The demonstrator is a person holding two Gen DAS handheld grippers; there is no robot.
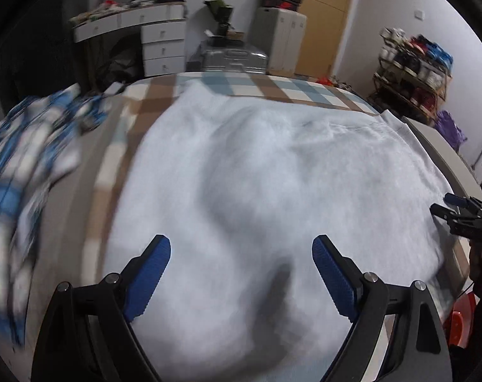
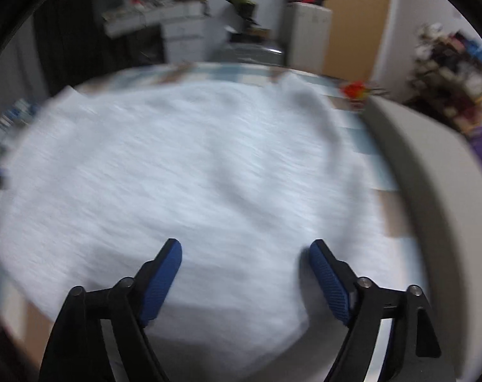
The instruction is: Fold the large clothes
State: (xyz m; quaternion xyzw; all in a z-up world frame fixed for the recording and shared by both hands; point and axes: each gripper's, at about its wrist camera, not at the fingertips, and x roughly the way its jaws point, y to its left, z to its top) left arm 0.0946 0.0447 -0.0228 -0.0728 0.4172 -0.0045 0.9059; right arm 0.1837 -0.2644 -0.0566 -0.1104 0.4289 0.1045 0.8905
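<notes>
Hovering over white garment [image 1: 272, 175]: both grippers tilted down, jaws wide, empty.

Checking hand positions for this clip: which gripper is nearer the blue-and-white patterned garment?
Left. The left gripper hovers over the white garment with the patterned garment just beside it; the right gripper works the white garment's opposite side.

Motion blur smears the blue-and-white patterned cloth [image 1: 27, 172], cut off at the left edge; the cluttered wooden shelf rack [image 2: 454, 73] is too blurred to read.
</notes>
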